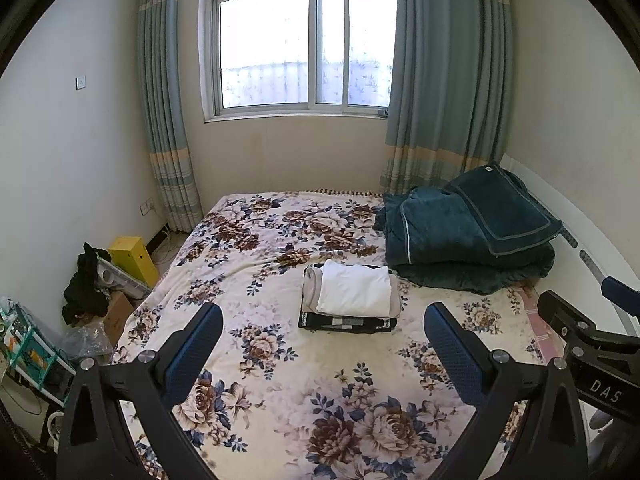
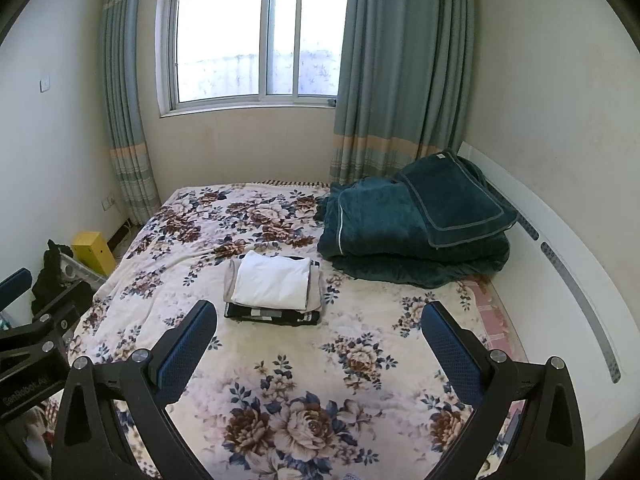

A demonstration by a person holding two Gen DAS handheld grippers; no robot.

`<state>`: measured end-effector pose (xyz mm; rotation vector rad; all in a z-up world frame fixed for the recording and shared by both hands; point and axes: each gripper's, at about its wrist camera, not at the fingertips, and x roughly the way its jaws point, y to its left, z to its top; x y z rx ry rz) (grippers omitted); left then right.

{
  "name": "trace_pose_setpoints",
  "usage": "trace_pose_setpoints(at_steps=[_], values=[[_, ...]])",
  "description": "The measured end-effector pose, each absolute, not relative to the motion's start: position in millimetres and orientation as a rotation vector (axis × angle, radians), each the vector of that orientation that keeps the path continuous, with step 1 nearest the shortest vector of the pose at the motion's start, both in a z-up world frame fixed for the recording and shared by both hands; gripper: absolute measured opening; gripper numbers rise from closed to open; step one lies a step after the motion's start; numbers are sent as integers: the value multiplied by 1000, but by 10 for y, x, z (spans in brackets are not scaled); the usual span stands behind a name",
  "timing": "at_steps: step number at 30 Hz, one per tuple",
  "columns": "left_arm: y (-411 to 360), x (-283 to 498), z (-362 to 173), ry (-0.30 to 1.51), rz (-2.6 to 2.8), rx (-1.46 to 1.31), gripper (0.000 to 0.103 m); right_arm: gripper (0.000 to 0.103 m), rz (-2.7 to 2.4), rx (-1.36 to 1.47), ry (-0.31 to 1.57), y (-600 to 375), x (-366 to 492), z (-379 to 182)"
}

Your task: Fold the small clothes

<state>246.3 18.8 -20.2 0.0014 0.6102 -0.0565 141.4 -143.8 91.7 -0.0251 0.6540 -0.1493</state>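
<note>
A stack of folded clothes (image 1: 349, 300) lies in the middle of the flowered bed (image 1: 280, 392): a white garment (image 1: 356, 289) on top, a beige one under it, a black patterned one at the bottom. The stack also shows in the right wrist view (image 2: 275, 289). My left gripper (image 1: 323, 320) is open and empty, held above the bed short of the stack. My right gripper (image 2: 319, 322) is open and empty, to the right of the stack and nearer. The right gripper's body shows at the right edge of the left wrist view (image 1: 588, 332).
A folded dark green blanket (image 1: 468, 236) lies at the bed's far right, against a white headboard (image 2: 568, 264). A yellow box (image 1: 134, 260), black cloth (image 1: 86, 284) and clutter stand on the floor left of the bed. A window and curtains are behind.
</note>
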Motion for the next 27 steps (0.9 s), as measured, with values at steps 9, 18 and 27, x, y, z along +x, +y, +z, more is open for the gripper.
trace_pose_setpoints(at_steps=[9, 18, 27], values=[[178, 2419, -142, 599, -44, 2, 103, 103, -149, -15, 656, -1412, 1375, 921], [160, 2360, -129, 594, -43, 4, 103, 103, -152, -13, 655, -1425, 1339, 915], [132, 2334, -129, 580, -43, 3, 103, 103, -157, -6, 646, -1367, 1302, 933]])
